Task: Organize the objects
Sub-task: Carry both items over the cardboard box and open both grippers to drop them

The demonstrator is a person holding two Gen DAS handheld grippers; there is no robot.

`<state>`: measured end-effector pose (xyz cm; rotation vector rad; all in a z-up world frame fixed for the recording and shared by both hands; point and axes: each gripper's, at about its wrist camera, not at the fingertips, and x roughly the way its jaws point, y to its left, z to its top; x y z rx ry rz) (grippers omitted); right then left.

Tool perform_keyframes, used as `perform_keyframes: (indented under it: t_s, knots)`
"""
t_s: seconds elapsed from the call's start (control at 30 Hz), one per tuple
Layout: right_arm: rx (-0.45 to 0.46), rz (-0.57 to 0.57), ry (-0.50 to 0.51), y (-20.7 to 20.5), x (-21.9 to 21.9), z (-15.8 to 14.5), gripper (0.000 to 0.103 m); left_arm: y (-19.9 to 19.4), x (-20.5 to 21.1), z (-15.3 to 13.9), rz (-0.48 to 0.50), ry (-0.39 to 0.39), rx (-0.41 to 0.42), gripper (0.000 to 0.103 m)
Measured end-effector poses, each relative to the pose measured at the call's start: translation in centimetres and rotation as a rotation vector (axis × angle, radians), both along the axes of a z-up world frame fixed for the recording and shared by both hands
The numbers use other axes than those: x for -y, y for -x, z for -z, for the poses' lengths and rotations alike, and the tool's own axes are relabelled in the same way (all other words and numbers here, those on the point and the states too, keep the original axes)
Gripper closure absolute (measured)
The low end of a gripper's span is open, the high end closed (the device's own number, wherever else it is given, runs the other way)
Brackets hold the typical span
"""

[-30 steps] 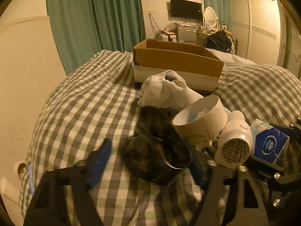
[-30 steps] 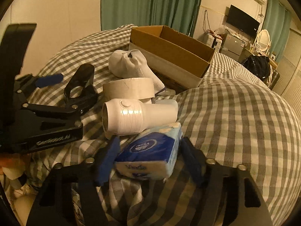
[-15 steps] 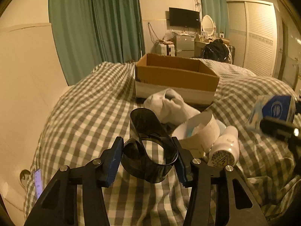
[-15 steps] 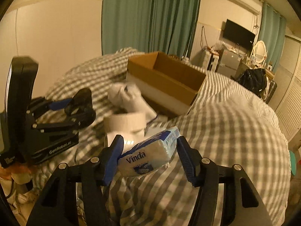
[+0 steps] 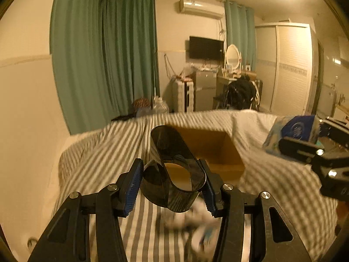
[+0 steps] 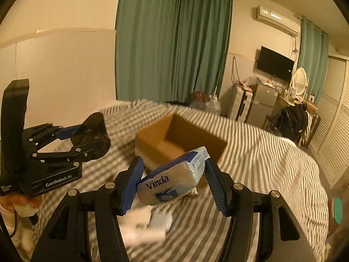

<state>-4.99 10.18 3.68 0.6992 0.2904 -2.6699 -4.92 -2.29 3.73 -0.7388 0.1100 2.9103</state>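
Meanwhile each hand-held gripper grips: left (image 5: 171, 184) a dark holder (image 5: 174, 174), right (image 6: 173, 183) tissues (image 6: 172, 179), cardboard box (image 6: 174, 137) beyond

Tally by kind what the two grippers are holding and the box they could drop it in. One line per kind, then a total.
Dark plastic holder, in the left gripper: 1
Tissue pack, in the right gripper: 1
Cardboard box, open, on the bed: 1
Total: 3
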Motion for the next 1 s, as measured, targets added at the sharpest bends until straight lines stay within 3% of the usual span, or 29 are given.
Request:
perform_keyframes:
  t_s: [0.2, 0.37, 0.67, 0.73, 0.8, 1.0]
  knots:
    - [0.012, -0.01, 0.04, 8.3, 0.3, -2.7, 0.045, 7.7, -1.9, -2.3, 0.015, 0.048, -0.02, 0.051]
    - [0.058, 0.017, 0.079, 16.3, -0.3, -2.6, 0.045, 14.7, -3.5, -0.5, 0.029, 0.09, 0.037, 0.052]
    - [0.221, 0.044, 0.069, 26.4, -0.9, 4.2, 0.045, 22.3, -5.7, 6.9, 0.034, 0.141, 0.178, 0.052]
    - [0.262, 0.042, 0.062, 27.7, -1.0, 6.1, 0.045, 23.5, -6.1, 8.4, 0.038, 0.145, 0.205, 0.055]
    - [0.291, 0.046, 0.047, 28.1, -1.2, 7.8, 0.045, 24.1, -6.2, 9.4, 0.041, 0.147, 0.224, 0.066]
    - [0.372, 0.034, 0.04, 29.6, -1.6, 10.8, 0.045, 25.6, -6.6, 11.4, 0.053, 0.143, 0.262, 0.066]
